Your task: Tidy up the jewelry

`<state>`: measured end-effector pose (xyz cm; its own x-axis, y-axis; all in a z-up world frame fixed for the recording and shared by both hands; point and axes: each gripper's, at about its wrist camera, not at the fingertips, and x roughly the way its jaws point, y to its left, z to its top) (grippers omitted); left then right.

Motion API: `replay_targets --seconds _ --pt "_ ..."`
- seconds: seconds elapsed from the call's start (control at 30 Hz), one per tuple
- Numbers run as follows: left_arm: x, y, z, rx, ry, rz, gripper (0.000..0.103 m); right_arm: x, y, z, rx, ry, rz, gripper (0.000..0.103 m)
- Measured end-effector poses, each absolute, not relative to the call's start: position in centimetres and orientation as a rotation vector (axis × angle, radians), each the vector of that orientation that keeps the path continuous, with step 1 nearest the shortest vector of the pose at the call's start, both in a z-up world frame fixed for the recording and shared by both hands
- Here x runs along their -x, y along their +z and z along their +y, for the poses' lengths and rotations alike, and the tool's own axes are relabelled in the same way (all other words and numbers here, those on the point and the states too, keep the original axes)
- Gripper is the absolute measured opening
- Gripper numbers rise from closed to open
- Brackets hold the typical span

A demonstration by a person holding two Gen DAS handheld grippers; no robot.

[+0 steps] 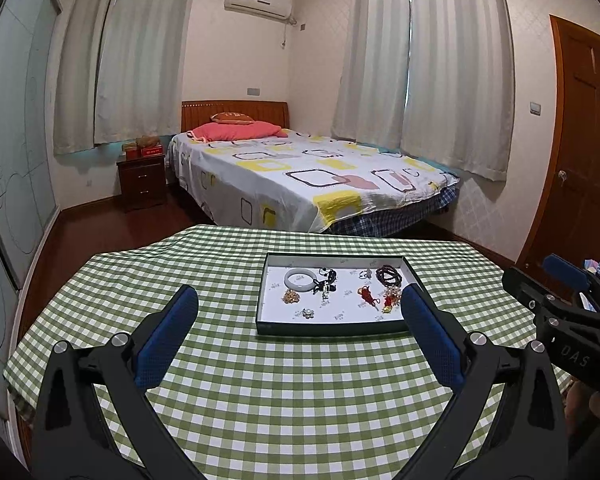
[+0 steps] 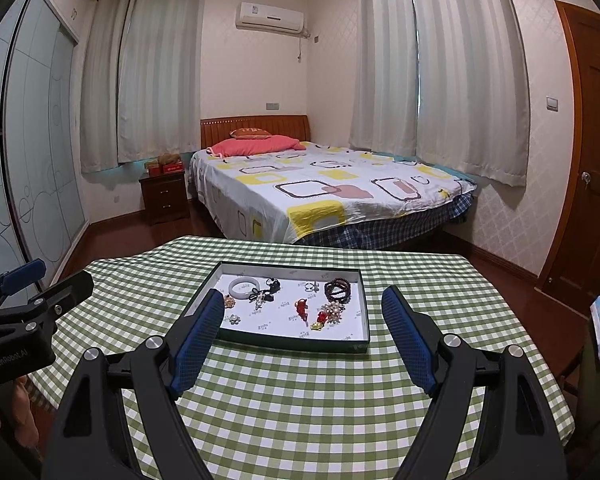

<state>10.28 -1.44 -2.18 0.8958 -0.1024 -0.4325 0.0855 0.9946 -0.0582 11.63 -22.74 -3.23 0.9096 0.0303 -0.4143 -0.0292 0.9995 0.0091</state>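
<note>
A shallow dark-rimmed tray [image 1: 332, 327] with a white floor sits on the green checked table; it also shows in the right wrist view [image 2: 296, 344]. In it lie a pale jade bangle [image 1: 299, 279] [image 2: 243, 287], a dark bead bracelet [image 1: 389, 275] [image 2: 337, 290], red knotted charms [image 1: 369, 295] [image 2: 302, 307], a pearl brooch [image 1: 393, 293] [image 2: 334, 312], a gold piece [image 1: 290, 297] and a small flower piece [image 1: 308, 313] [image 2: 234, 319]. My left gripper [image 1: 298, 300] is open and empty, short of the tray. My right gripper [image 2: 302, 302] is open and empty, also short of it.
The table [image 1: 260, 380] is covered with a green checked cloth. A bed [image 1: 300, 176] stands beyond it, with a nightstand [image 1: 142, 182] to its left. A wooden door [image 1: 584, 152] is at the right, a glass wardrobe [image 1: 12, 140] at the left.
</note>
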Motion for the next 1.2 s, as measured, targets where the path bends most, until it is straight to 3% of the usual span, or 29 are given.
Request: replay_targets --seconds 1.2 --pt "-10.1 -2.3 0.1 0.038 -0.062 0.459 0.099 -11.5 -3.0 -23.8 -0.007 0.005 0.423 0.078"
